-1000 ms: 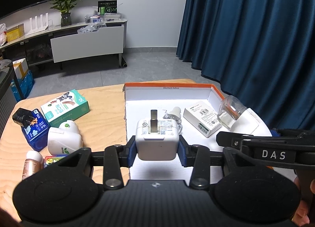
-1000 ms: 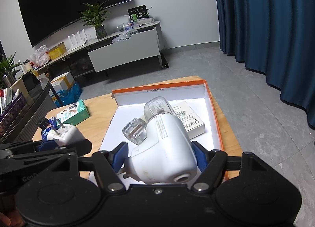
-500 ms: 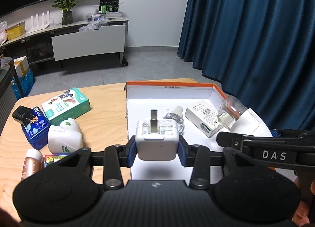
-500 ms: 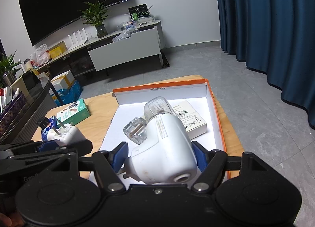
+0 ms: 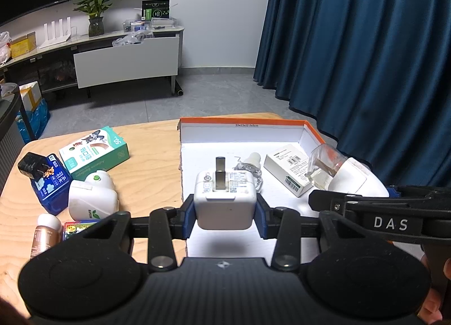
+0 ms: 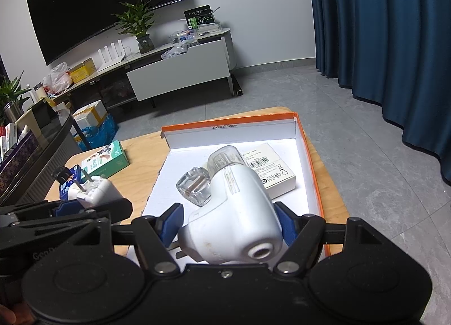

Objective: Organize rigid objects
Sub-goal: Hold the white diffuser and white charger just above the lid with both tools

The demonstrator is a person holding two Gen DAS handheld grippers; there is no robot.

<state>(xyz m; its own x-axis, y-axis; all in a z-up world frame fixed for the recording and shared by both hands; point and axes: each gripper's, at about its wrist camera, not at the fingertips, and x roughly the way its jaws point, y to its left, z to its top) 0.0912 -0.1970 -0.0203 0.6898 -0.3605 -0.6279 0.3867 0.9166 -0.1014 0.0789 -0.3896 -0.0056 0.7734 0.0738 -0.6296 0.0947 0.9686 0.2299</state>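
Note:
My left gripper is shut on a white plug charger, prongs up, held above the near left part of the orange-rimmed white box. My right gripper is shut on a white plug-in device with a clear bottle, held over the box's near right part; it also shows in the left wrist view. In the box lie a white carton and a small clear bottle.
On the wooden table left of the box lie a green carton, a blue pack with a black adapter, a white plug-in device, a copper bottle and a small colourful box.
Both grippers keep their holds. The view has shifted slightly; the box and table objects sit a little further forward than one second ago.

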